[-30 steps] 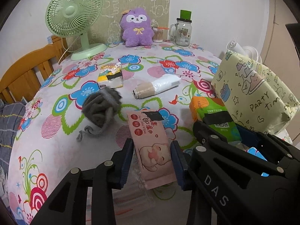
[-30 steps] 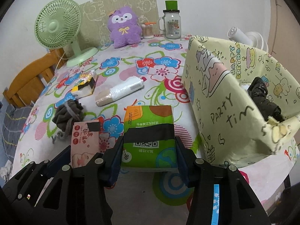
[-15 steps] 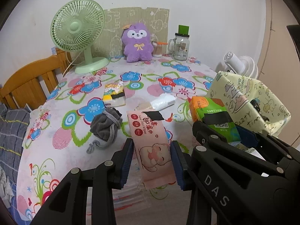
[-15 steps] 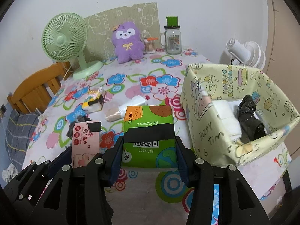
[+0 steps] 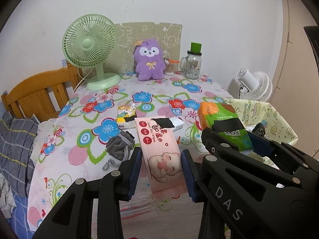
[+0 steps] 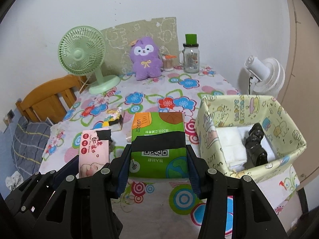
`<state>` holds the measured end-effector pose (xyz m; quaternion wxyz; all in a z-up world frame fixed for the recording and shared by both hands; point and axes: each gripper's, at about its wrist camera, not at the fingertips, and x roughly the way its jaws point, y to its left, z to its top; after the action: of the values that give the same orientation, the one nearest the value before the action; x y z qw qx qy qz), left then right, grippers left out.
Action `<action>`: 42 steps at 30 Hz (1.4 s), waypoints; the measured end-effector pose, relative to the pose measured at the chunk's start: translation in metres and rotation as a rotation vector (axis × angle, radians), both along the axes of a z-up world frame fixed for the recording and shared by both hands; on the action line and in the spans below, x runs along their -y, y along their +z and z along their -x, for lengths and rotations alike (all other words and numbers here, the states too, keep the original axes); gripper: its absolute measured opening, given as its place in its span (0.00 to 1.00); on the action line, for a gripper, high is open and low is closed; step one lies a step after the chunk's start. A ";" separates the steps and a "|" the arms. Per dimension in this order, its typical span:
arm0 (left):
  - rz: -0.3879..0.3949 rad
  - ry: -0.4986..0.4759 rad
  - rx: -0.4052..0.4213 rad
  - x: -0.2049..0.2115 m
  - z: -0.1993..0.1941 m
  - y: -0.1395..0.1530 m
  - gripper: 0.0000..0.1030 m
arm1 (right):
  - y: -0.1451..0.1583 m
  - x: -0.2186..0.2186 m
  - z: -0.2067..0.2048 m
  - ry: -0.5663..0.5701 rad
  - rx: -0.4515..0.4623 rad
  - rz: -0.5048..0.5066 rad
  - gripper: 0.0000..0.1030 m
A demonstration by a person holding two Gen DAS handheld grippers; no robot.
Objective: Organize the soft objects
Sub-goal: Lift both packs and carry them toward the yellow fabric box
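Note:
My left gripper [image 5: 161, 167] is shut on a pink pack of wet wipes [image 5: 159, 149], held above the flowered tablecloth [image 5: 95, 119]. Beside it, my right gripper [image 6: 157, 165] is shut on a green pack of tissues [image 6: 158, 143], also lifted off the table. Each pack shows in the other view too: the green pack of tissues [image 5: 225, 123] at the right, the pink pack of wet wipes [image 6: 94, 151] at the left. To the right stands a yellow cartoon-print box [image 6: 279, 123] holding white folded pads [image 6: 231, 145] and a black bundle [image 6: 255, 143].
On the cloth lie a grey drawstring pouch [image 5: 119, 145], a yellow snack pack [image 5: 125, 115] and a white roll [image 5: 177, 122]. At the back stand a green fan [image 5: 91, 49], a purple plush [image 5: 149, 59] and a glass jar [image 5: 192, 63]. A wooden chair [image 5: 39, 93] is left.
Both grippers have risen with their packs, so the table looks lower and farther. The inside of the yellow box has come into sight. Neither grip has altered.

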<state>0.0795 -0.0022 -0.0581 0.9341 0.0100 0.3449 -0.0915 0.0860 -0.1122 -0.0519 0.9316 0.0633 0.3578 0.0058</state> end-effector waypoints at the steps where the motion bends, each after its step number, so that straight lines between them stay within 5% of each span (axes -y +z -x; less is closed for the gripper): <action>1: 0.001 0.003 0.005 0.000 0.001 0.003 0.39 | 0.003 0.000 0.001 0.003 0.004 0.001 0.53; 24: -0.002 0.040 0.049 0.046 0.009 0.027 0.40 | 0.029 0.044 0.002 0.058 0.054 -0.005 0.53; 42: -0.027 -0.033 0.070 0.105 0.004 0.037 0.40 | 0.037 0.101 0.003 0.006 0.078 0.003 0.53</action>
<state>0.0759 -0.1074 -0.0209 0.9437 0.0314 0.3132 -0.1017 0.0835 -0.2130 -0.0152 0.9450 0.0607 0.3212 0.0107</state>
